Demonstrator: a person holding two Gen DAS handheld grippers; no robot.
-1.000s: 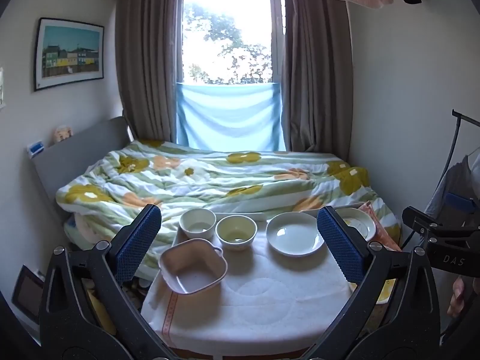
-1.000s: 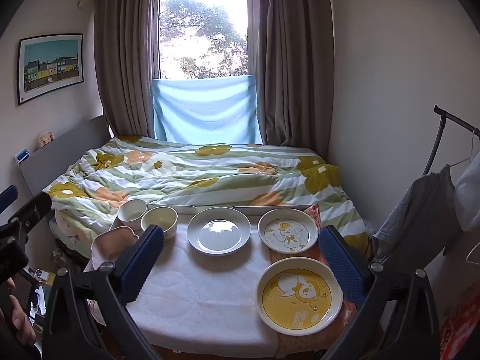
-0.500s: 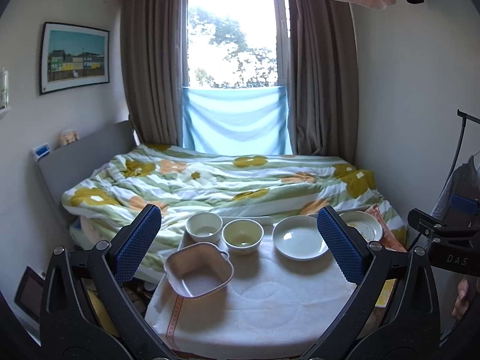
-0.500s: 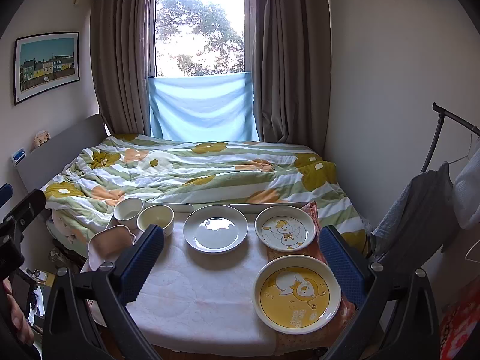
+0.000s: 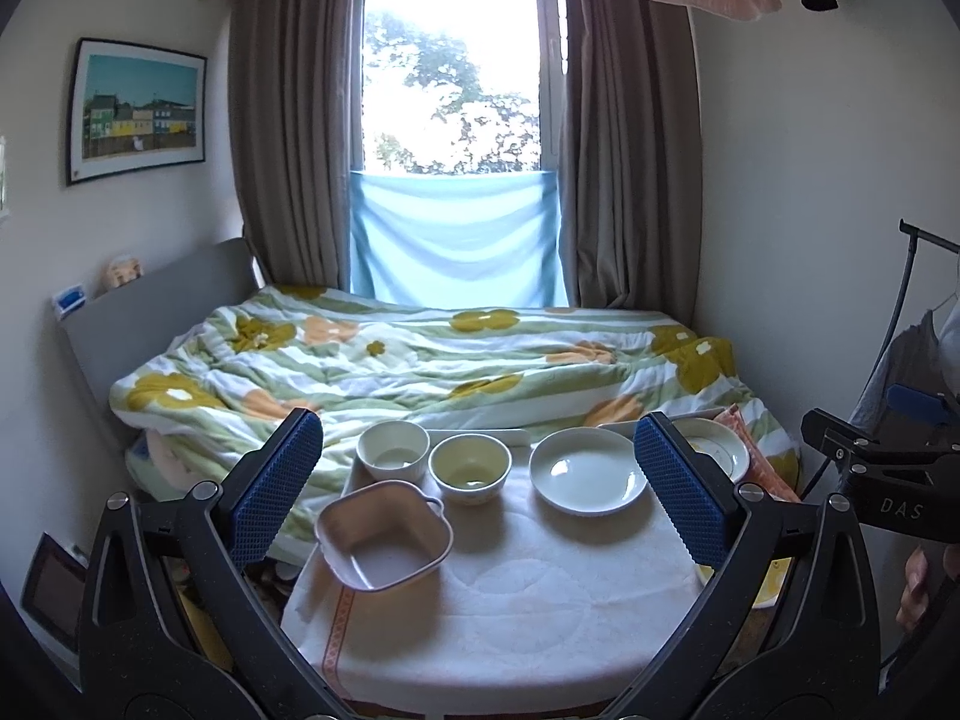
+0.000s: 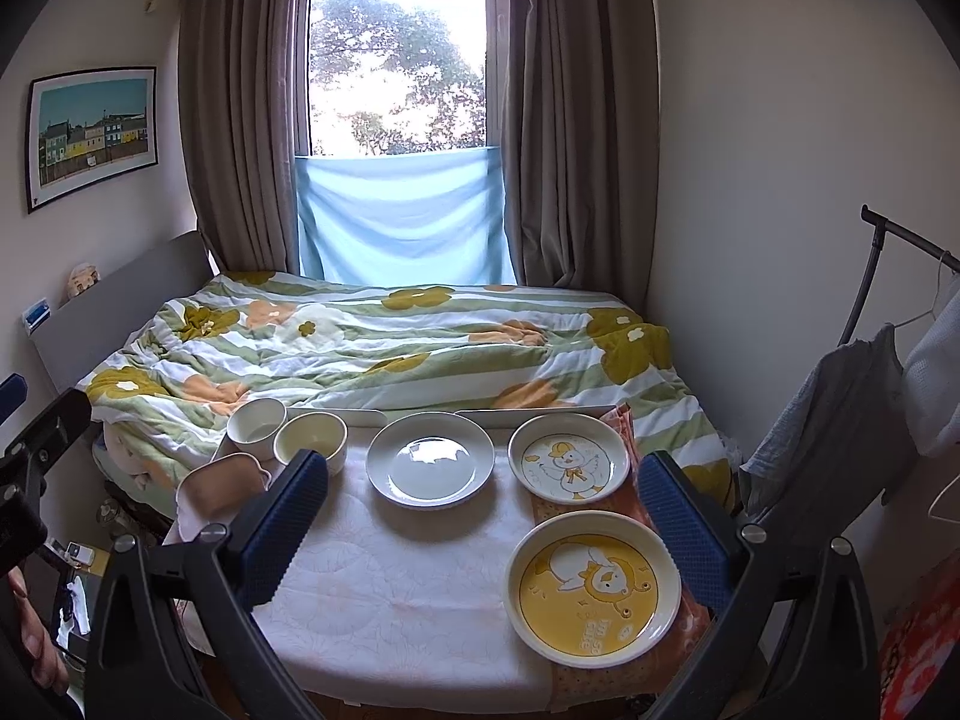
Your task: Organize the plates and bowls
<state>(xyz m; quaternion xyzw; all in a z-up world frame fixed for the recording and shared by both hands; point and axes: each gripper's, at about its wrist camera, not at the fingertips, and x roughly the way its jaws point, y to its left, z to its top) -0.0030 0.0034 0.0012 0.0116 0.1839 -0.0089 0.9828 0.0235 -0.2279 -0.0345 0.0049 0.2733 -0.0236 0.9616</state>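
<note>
A bedroom in a home is shown. Most of the floor is taken up by a bed, which is covered by a quilt printed with flowers and stripes; a grey headboard is set against the left wall. A window is framed by brown curtains, and its lower part is covered by a blue cloth. A framed picture (a row of coloured houses) is hung on the wall. Clothes are hung on a rack at the right. A small cloth-covered table is placed at the foot of the bed.
</note>
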